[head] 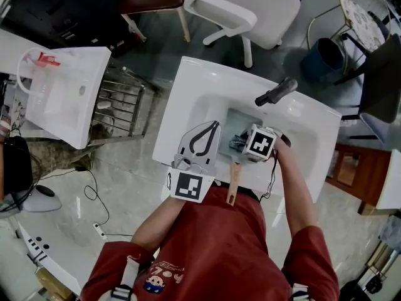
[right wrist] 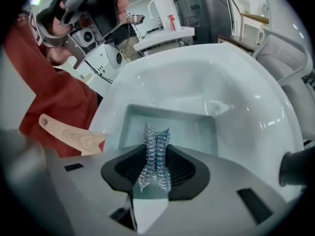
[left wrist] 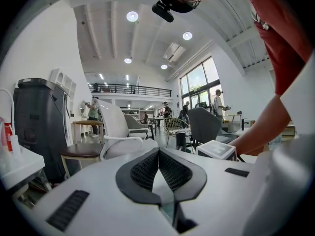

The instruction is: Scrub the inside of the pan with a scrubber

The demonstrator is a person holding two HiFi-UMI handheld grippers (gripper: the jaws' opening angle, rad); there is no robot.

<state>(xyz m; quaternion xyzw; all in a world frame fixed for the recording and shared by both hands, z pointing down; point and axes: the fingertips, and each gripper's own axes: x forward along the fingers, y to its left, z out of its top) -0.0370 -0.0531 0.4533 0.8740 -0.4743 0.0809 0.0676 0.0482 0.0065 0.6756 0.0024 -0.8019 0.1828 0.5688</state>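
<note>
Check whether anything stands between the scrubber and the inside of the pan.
Nothing visible does. The right tool is shut on the scrubber over the pan, whose inside shows bare ahead of it. The pan's wooden handle lies off to the side, out of the path.

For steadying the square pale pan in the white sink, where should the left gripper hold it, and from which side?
Probably the light wooden handle. It juts from the square pale pan over the near rim of the white sink, free of the walls. Come from the person's left, jaws across its narrow width.
</note>
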